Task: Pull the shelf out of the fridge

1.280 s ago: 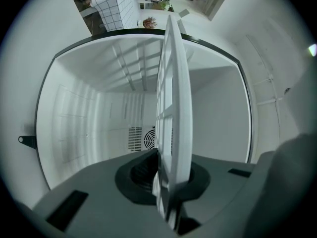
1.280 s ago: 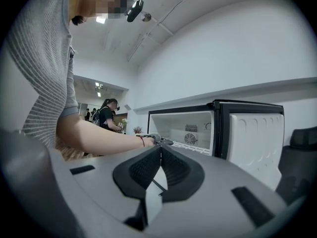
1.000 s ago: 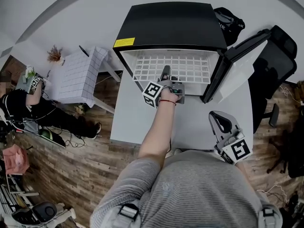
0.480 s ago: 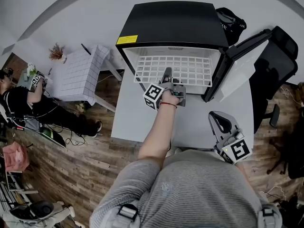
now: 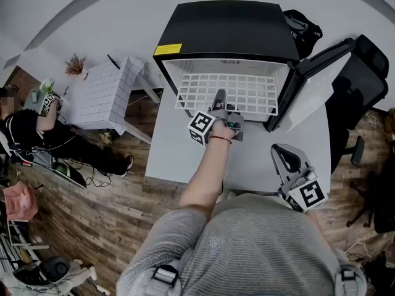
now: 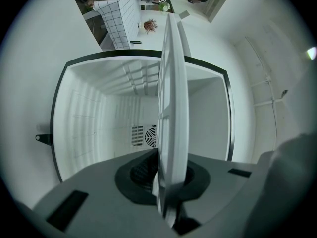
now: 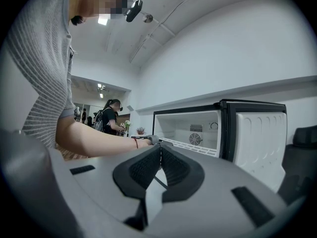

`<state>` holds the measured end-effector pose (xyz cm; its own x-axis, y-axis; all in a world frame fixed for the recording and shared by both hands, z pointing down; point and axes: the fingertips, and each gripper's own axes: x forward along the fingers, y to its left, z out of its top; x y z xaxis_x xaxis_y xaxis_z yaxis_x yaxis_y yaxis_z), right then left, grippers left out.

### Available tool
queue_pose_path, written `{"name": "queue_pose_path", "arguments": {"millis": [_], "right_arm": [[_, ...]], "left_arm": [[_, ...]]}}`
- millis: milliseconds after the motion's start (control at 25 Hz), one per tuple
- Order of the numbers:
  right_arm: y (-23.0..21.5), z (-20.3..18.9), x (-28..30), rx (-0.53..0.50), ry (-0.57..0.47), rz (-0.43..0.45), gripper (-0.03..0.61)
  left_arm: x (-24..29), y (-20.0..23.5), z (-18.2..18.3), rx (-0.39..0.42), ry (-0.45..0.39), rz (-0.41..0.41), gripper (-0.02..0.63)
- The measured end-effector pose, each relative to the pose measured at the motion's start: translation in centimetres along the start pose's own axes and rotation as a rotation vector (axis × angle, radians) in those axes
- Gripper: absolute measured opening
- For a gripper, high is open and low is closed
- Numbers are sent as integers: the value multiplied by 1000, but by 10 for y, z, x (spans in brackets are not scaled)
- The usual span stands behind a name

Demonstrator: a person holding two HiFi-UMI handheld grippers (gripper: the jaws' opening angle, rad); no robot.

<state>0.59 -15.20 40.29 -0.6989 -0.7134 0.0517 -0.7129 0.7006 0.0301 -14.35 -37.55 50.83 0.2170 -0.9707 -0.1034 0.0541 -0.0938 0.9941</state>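
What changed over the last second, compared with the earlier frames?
The left gripper, jaws still clamped on the shelf, has drawn it slightly further out of the fridge, toward the person. The right gripper stayed shut and empty; the fridge door stayed open.

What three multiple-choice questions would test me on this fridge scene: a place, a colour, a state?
1. In the head view, the fridge has its open door on its: A left; B right; C rear.
2. The wire shelf is: A white; B black; C red.
3. The left gripper is: A open, empty; B shut on the shelf; C out of view.
Answers: B, the door hangs at the right; A, the grid is white; B, its jaws clamp the shelf's front edge.
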Motion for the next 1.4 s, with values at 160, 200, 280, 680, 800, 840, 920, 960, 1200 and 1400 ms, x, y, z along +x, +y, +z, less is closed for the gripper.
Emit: {"name": "queue_pose_path", "arguments": {"millis": [160, 200, 280, 680, 800, 840, 920, 960, 1200, 1400], "right_arm": [[1, 0, 4, 0, -1, 9, 14], [2, 0, 5, 0, -1, 11, 14], [3, -1, 5, 1, 0, 14, 14], [10, -2, 6, 0, -3, 26, 14], [11, -2, 5, 0, -3, 27, 14], [11, -2, 5, 0, -4, 27, 14], [10, -1, 6, 0, -5, 27, 12], [10, -1, 6, 0, -5, 27, 14], [10, -1, 8, 5, -1, 29, 14], [11, -3, 7, 6, 0, 28, 14]], "left_arm": [[-3, 0, 0, 5, -7, 5, 37], [-4, 0, 0, 7, -9, 5, 37], [-8, 0, 0, 10, -11, 4, 37], [-22, 0, -3, 9, -7, -1, 37], [-25, -1, -3, 9, -11, 5, 37], [-26, -1, -3, 9, -12, 7, 37], [-28, -2, -3, 8, -17, 12, 37], [-29, -2, -3, 8, -19, 14, 37], [-31, -1, -4, 5, -22, 22, 37], [-31, -2, -5, 6, -18, 21, 37]]}}
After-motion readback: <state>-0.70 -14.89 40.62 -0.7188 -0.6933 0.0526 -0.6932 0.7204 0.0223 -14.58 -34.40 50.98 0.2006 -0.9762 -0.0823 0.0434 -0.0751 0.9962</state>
